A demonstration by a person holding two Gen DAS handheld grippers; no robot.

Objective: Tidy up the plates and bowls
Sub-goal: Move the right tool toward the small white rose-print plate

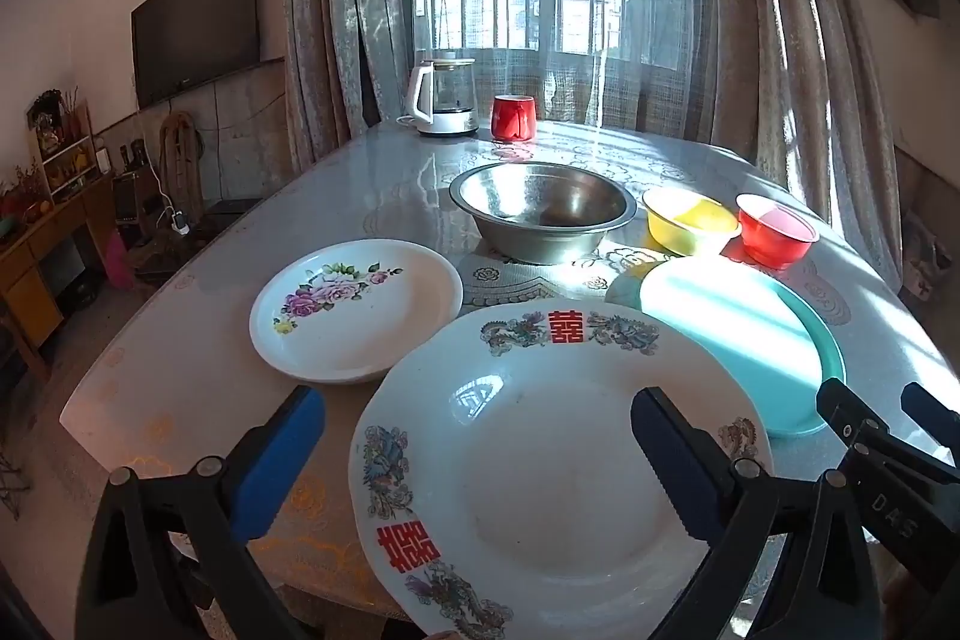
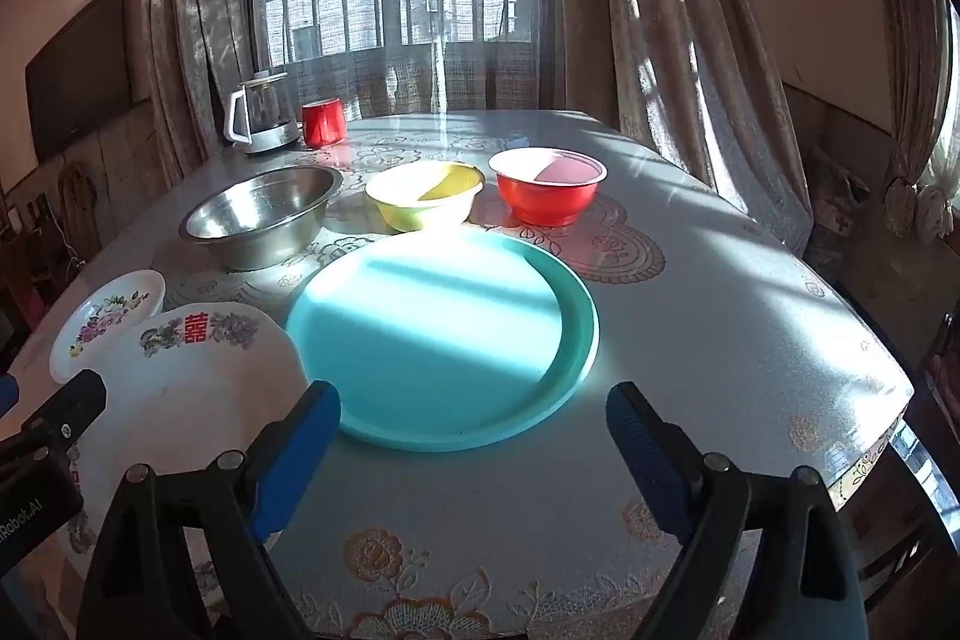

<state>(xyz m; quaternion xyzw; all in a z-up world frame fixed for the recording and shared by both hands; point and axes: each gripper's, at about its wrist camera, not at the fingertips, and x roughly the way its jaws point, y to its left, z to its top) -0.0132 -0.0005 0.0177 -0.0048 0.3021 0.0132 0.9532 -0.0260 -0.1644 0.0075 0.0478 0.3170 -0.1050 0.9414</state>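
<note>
A large white plate with red characters and dragons (image 1: 540, 466) (image 2: 192, 388) lies at the table's near edge, under my open left gripper (image 1: 480, 436), whose blue fingers straddle its left half without touching. To its left sits a small white plate with roses (image 1: 354, 310) (image 2: 105, 319). A teal plate (image 1: 744, 340) (image 2: 444, 340) lies to the right, just beyond my open right gripper (image 2: 474, 430), which holds nothing. Farther back stand a steel bowl (image 1: 543, 211) (image 2: 264, 217), a yellow bowl (image 1: 690, 220) (image 2: 426, 202) and a red bowl (image 1: 774, 229) (image 2: 549, 184).
A white kettle (image 1: 441, 97) (image 2: 261, 118) and a red mug (image 1: 513, 117) (image 2: 323, 121) stand at the table's far end by the curtained window. The table (image 2: 750, 340) has a flowered cover; its right edge drops off beyond the sunlit part. A TV and shelves are at left.
</note>
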